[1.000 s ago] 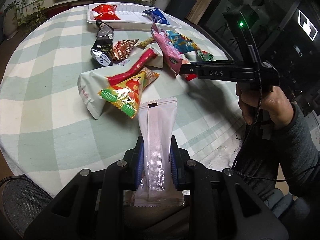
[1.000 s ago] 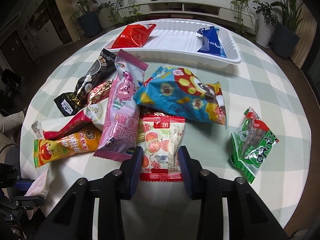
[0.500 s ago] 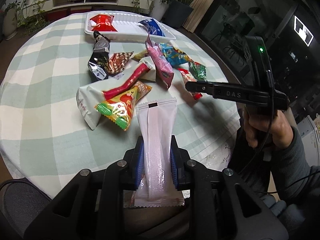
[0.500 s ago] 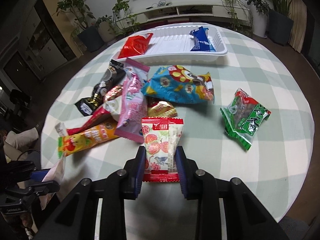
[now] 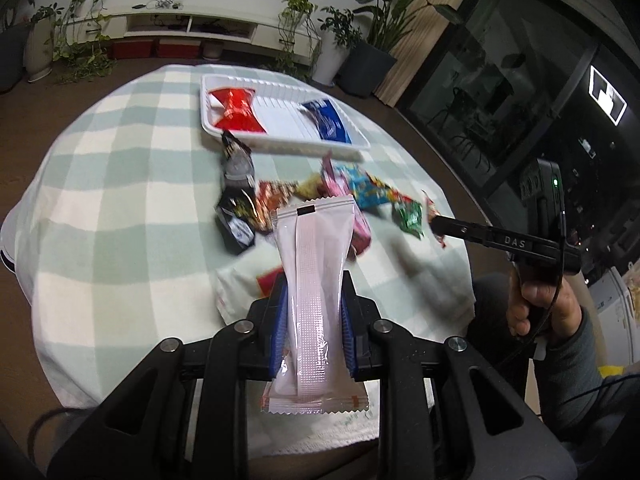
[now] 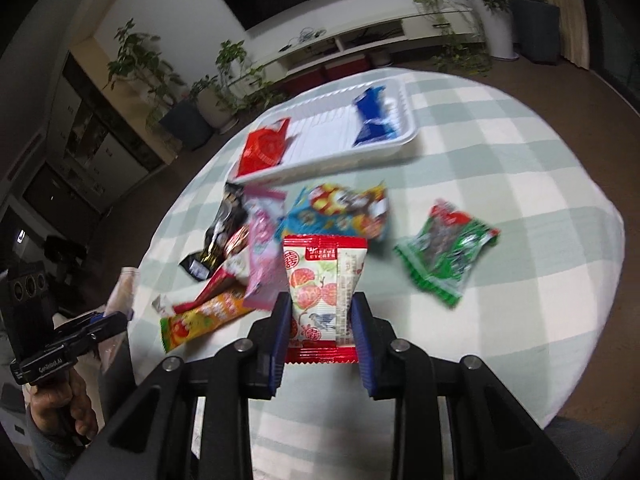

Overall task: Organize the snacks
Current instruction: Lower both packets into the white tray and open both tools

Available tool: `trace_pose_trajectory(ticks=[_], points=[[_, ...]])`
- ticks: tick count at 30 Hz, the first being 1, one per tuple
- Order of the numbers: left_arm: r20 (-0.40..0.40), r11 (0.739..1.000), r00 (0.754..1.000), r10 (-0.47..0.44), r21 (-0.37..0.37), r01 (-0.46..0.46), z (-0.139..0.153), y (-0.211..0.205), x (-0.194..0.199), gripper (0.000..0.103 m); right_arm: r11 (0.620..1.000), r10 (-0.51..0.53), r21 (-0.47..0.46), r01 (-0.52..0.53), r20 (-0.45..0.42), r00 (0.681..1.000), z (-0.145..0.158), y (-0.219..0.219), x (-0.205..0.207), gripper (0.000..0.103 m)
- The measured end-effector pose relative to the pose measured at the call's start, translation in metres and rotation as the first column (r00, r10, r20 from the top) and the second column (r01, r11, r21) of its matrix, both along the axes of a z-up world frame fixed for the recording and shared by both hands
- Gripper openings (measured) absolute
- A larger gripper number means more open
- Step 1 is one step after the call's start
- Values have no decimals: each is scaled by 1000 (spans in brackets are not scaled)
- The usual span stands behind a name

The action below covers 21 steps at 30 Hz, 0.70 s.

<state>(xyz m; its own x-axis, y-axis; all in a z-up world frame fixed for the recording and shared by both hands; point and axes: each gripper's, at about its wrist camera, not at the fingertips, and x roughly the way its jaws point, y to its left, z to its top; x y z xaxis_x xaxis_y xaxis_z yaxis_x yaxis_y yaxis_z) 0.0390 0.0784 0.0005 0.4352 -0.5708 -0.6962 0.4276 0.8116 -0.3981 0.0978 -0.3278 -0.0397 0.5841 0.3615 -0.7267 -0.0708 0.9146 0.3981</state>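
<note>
Both packets have left the tablecloth since the earlier frames; you now carry them above the pile. Your left gripper [image 5: 312, 320] is clenched on the white packet [image 5: 314, 280], whose long axis runs straight up the frame. Your right gripper [image 6: 322, 330] is grasping the red strawberry packet [image 6: 322, 292], pads pressing its sides. The white tray [image 6: 408, 128] lies ahead, in the upper middle of both views, its free middle between a red packet [image 5: 236, 110] and a blue packet [image 5: 328, 122]. Neither hand seems clearly nearer; the blur hides it.
</note>
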Motion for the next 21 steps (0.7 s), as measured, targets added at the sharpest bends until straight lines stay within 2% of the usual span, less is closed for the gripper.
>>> trace_pose_trajectory(ticks=[5,10,13,17,21], points=[[29,999,999,30,-15,-29,19,11,32,21,997,-79,9,78,37,996,19,-36,12,32],[73,999,996,42,-24,-40,48,8,79,21,994,-111,-7,112,96,989,49,-54,35,32],[94,999,995,36,-30,-34,61,-2,111,21,995,-100,-15,103,138,985,70,-53,57,32],[113,1000,993,27,-3,-27,73,-27,165,21,997,-58,-33,65,174,983,89,-40,88,32],[109,999,994,3,31,-6,72,-59,209,21,998,-6,-55,16,170,985,92,-21,128,32]])
